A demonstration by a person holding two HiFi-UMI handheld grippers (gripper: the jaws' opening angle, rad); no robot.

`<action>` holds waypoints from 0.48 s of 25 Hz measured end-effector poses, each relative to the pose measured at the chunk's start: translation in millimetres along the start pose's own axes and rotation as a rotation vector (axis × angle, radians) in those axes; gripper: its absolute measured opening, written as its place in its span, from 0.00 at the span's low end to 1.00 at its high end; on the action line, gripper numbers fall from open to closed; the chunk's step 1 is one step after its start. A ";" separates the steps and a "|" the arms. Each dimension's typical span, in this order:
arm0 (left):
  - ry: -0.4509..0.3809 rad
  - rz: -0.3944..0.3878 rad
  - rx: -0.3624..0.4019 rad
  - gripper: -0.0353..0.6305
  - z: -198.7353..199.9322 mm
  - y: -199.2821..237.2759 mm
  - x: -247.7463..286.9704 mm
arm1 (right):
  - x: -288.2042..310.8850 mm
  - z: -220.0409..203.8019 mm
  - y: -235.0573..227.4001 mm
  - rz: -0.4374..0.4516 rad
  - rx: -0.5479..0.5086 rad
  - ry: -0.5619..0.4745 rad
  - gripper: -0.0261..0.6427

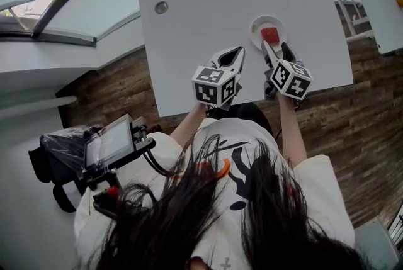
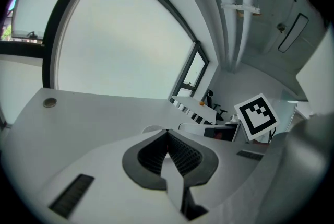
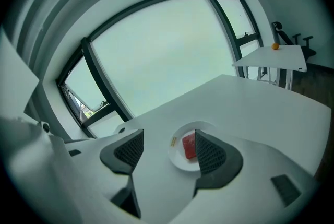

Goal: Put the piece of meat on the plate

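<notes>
Head view: smooth white surface (image 1: 208, 17), with a round metal grommet (image 1: 161, 7) at the far left. The red, squarish piece of meat (image 1: 271, 34) sits on the small round white plate (image 1: 255, 28), just past the right hand-held gripper (image 1: 277, 51). Left gripper view: the left hand-held gripper (image 2: 167, 137) has its ribbed dark pads (image 2: 182, 152) pressed together, with nothing between them. Right gripper view: jaws spread wide, gripping nothing, and the right jaw covers part of the meat.

Open tabletop (image 1: 208, 17) left of and beyond the plate (image 1: 255, 28); right gripper (image 1: 276, 47) close at its near rim
</notes>
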State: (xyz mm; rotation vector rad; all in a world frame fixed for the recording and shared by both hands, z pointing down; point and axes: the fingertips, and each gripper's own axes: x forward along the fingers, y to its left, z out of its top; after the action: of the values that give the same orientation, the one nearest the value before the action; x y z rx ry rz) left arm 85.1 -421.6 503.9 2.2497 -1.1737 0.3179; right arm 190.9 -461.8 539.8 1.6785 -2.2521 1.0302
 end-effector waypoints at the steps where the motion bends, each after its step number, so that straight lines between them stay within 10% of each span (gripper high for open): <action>1: -0.003 0.003 -0.004 0.06 -7.3 -6.1 -8.1 | -11.5 -2.2 4.9 0.016 0.017 -0.014 0.51; 12: 0.005 0.003 0.031 0.06 -31.5 -25.7 -34.8 | -51.4 -22.5 31.4 0.089 0.191 -0.046 0.35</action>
State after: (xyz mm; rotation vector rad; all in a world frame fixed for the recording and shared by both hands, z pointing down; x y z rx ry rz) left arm 87.2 -368.1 503.8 2.2722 -1.1775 0.3448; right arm 175.5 -403.5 517.6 1.7027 -2.3422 1.2768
